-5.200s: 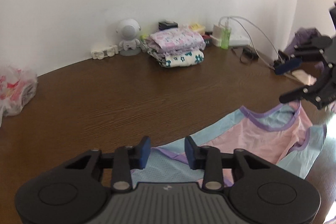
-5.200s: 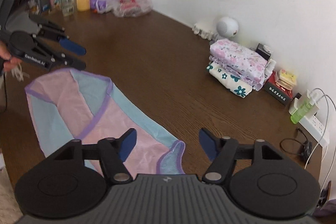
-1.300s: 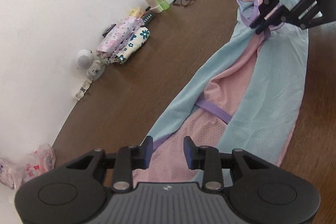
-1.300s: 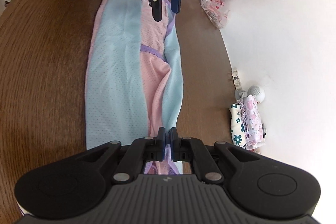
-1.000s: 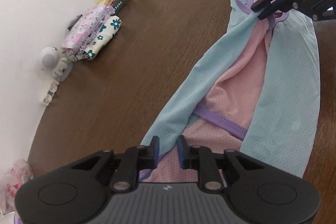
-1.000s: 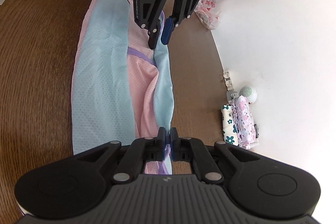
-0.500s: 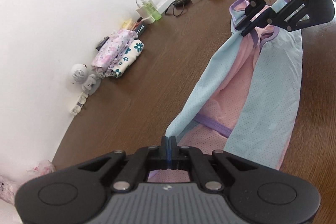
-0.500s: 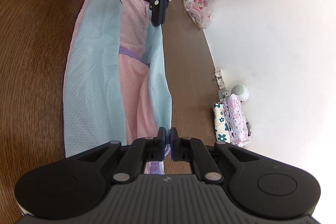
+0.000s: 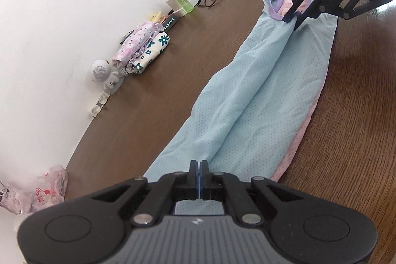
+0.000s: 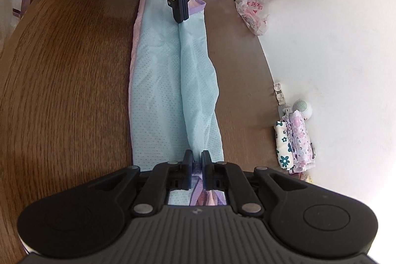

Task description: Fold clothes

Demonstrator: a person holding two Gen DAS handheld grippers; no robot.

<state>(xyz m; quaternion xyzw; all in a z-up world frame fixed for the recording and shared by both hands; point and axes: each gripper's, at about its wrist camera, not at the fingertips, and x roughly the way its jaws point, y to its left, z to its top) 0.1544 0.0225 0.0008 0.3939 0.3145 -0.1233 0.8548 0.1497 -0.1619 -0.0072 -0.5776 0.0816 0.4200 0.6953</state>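
Folding the garment [image 9: 250,100] lengthwise on the table [image 9: 351,115], far edge carried over the middle. Pinched at both ends: left gripper [image 9: 199,173] fully closed on one, right gripper [image 10: 196,162] narrow around the bunched other. Probably next: lowering both ends evenly, then releasing.

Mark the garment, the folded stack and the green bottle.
garment [image 9: 267,81]: left wrist view, light blue panel.
folded stack [image 9: 146,46]: left wrist view, floral top piece.
green bottle [image 9: 184,3]: left wrist view, body.

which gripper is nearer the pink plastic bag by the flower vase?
Left. The left gripper pinches the garment at the end beside the pink plastic bag; the right gripper grips the opposite end, near the folded clothes stack.
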